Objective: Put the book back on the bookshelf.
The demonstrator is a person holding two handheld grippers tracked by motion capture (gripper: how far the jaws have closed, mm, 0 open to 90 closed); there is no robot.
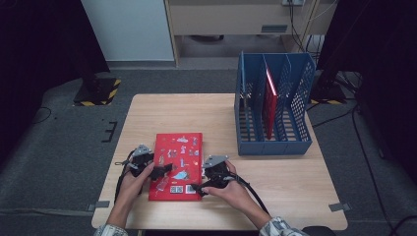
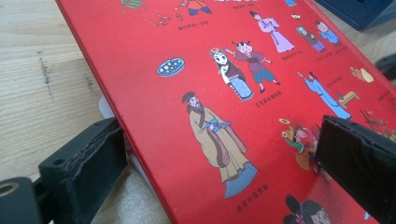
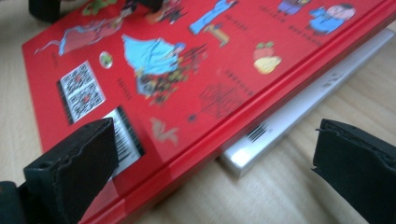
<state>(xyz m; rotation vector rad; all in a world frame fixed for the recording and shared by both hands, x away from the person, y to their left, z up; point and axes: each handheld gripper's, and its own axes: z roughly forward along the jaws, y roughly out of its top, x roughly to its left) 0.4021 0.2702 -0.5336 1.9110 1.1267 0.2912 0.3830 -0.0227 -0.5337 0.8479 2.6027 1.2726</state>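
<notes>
- Red book [image 1: 177,164] lies flat on the wooden surface [image 1: 275,172], near the 6 o'clock edge, with a thin white book [image 3: 303,107] under it.
- Left claw [image 1: 164,171] is at the book's 9 o'clock side. One jaw sits on the cover and one under the edge, so it looks clamped on the red book.
- Right claw [image 1: 195,187] is at the 5 o'clock corner with its jaws wide apart, holding nothing.
- Blue rack [image 1: 273,105] stands at 2 o'clock. One red book [image 1: 270,96] is already standing in it.
- I think the job is only part done. This book is not lifted yet, and it probably goes into the rack next.
</notes>
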